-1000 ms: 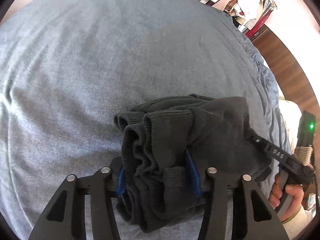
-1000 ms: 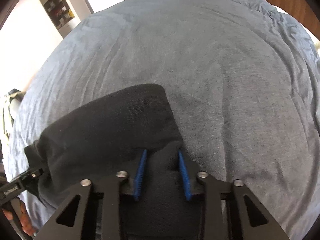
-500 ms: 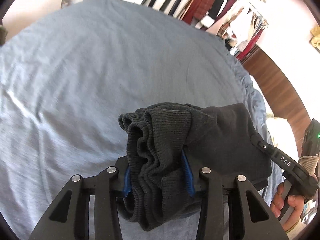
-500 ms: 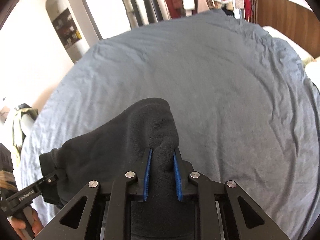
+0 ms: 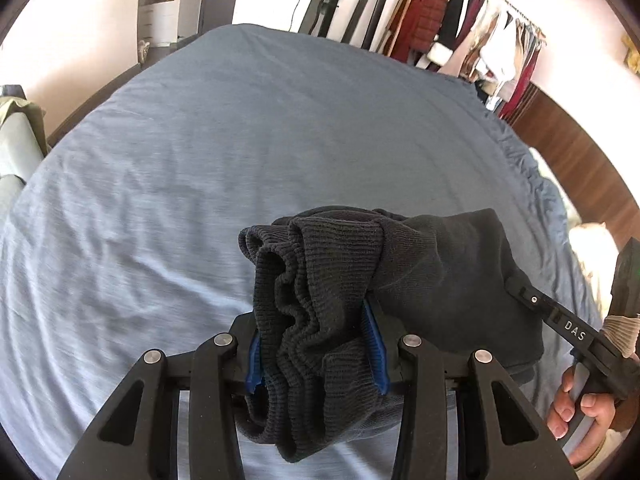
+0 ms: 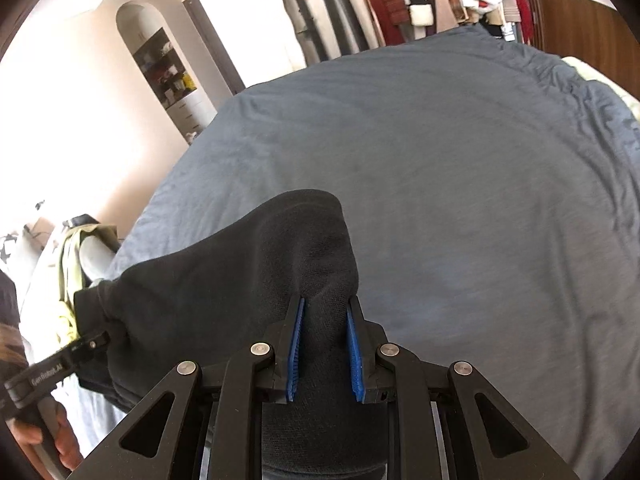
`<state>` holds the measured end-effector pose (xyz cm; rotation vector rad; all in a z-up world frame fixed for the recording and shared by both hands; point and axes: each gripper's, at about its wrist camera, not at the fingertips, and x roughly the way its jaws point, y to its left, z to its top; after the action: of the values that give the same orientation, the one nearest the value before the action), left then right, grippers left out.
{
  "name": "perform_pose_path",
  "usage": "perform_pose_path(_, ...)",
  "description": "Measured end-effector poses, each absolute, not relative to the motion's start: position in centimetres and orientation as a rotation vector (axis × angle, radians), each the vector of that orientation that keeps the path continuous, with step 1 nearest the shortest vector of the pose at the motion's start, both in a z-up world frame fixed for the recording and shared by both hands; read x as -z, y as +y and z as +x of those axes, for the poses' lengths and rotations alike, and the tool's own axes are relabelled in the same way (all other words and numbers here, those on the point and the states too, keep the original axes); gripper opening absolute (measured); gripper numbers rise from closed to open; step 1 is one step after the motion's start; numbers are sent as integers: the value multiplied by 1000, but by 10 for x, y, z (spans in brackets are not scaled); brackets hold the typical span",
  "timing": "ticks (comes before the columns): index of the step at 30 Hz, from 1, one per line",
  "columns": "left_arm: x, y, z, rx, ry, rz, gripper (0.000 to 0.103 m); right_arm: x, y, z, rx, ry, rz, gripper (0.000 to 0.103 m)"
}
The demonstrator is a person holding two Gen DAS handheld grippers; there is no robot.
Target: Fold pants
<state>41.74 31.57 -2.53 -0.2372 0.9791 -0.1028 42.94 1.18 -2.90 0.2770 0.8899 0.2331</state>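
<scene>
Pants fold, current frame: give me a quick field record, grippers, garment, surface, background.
garment: dark pants, bunched and folded, held up between both grippers
left gripper: jaws shut on the ribbed end of the pants
right gripper: jaws shut on a smooth fold of the pants
surface: bed with a blue-grey sheet, wrinkled, below the garment
contact with sheet: cannot tell
background: clothes rack beyond the far edge of the bed; arched wall shelf in the right wrist view
</scene>
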Motion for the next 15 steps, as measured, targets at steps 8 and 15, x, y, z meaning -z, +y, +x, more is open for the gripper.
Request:
perform_pose_path(8, 76, 361, 432, 137, 1072, -229, 41, 68, 70, 422, -198, 926, 258, 21)
perform_pose_path(15, 115, 376, 435, 178, 1128, -210, 47, 109, 88, 417, -111, 980, 194, 24)
